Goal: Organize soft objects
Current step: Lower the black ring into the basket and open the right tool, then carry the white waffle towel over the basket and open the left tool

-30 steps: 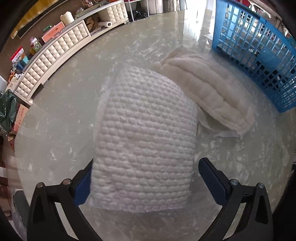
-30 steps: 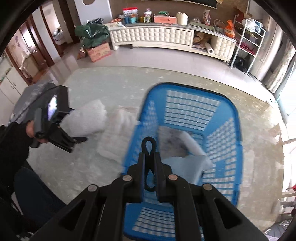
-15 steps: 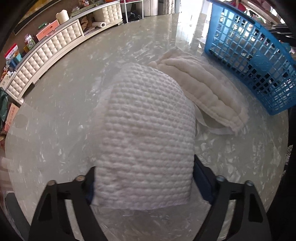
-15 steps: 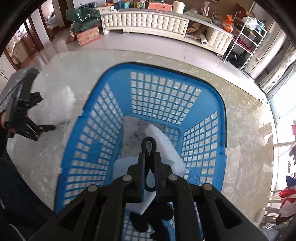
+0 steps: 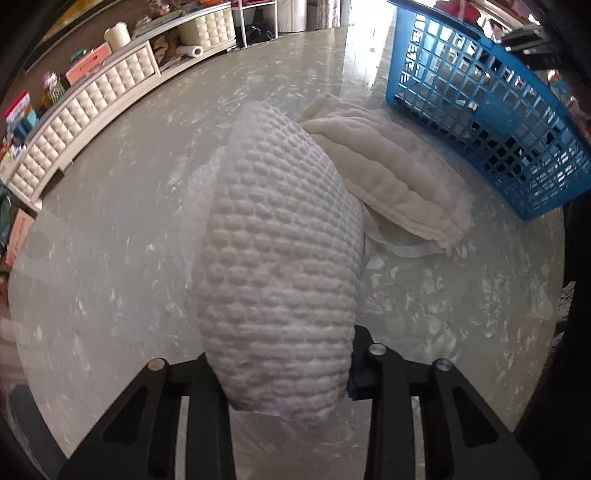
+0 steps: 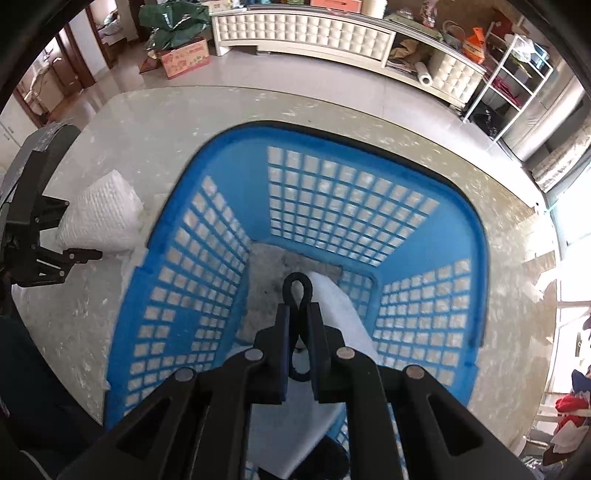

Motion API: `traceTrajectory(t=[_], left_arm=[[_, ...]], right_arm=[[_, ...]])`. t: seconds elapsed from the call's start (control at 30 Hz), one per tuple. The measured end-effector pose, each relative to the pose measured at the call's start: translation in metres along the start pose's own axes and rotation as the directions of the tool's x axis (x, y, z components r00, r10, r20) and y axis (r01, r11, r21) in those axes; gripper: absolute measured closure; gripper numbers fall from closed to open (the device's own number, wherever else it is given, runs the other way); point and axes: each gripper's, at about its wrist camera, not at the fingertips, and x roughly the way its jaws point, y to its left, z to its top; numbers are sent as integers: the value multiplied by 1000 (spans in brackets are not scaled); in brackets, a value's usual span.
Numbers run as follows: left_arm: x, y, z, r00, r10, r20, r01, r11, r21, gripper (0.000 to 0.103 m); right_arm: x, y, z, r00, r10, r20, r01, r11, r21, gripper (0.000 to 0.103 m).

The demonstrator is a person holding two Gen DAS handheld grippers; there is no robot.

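My left gripper (image 5: 280,373) is shut on a white waffle-textured pad (image 5: 280,258), squeezing its near end and holding it tilted above the marble table; it also shows in the right wrist view (image 6: 101,218). A fluffy cream folded pad (image 5: 391,177) lies on the table behind it. The blue plastic basket (image 5: 480,92) stands at the right. My right gripper (image 6: 299,325) hangs over the basket (image 6: 476,258), shut on a thin black loop (image 6: 297,291). A white soft item (image 6: 343,325) lies inside the basket.
The round marble table (image 5: 110,258) carries everything. A cream tufted cabinet (image 6: 303,33) and shelves stand along the far wall. A cardboard box (image 6: 184,59) and a green bag sit on the floor. The left hand-held gripper body (image 6: 29,221) is at the table's left.
My left gripper closed onto the waffle pad and lifted its near end. My right gripper moved from beside the basket to above its inside, still shut on the loop.
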Motion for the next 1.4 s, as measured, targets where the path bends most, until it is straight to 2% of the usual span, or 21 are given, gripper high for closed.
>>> traceTrajectory(t=[0.1, 0.23, 0.37, 0.47, 0.53, 0.67, 0.77, 0.87, 0.93, 1.07, 1.13, 1.4], left_arm=[[-13, -3, -8, 1000, -15, 24, 16, 1000, -19, 73], [-24, 1, -13, 999, 0, 32, 1, 998, -61, 73], [-33, 4, -22, 999, 1, 38, 3, 995, -102, 73], [-44, 2, -27, 998, -5, 55, 11, 994, -112, 73], [-53, -1, -28, 998, 0, 62, 7, 993, -114, 73], [-77, -13, -30, 996, -6, 92, 16, 993, -116, 73], [-94, -22, -33, 993, -16, 113, 31, 991, -131, 73], [-108, -28, -34, 992, -21, 123, 39, 988, -149, 73], [-117, -38, -33, 991, -22, 130, 42, 988, -151, 73], [-130, -57, -24, 989, -22, 144, 43, 989, -143, 73], [-136, -66, -20, 989, -17, 150, 38, 990, -137, 73], [-162, -100, -1, 982, -24, 185, 46, 992, -116, 73]], right_arm=[[5, 9, 4, 1000, 16, -13, -17, 999, -32, 94], [17, 14, 8, 998, 41, -38, -43, 998, -37, 94], [30, 22, 10, 997, 31, -72, -33, 999, -25, 94], [31, 26, 7, 997, 29, -65, -30, 999, -24, 85], [31, 28, 5, 998, 14, -62, -16, 1000, -25, 71], [28, 25, 0, 999, 14, -51, -14, 1000, -19, 62], [24, 20, -4, 999, -6, -41, 5, 1000, -12, 51], [16, 11, -11, 1000, 2, -31, -2, 1000, 11, 35], [7, 5, -15, 1000, 21, -13, -21, 999, 29, 21], [-15, 0, -27, 999, 31, 35, -33, 998, 57, 15], [-24, -1, -35, 998, 19, 53, -22, 998, 63, 9], [-58, -6, -78, 995, -10, 101, 3, 998, 70, 2]])
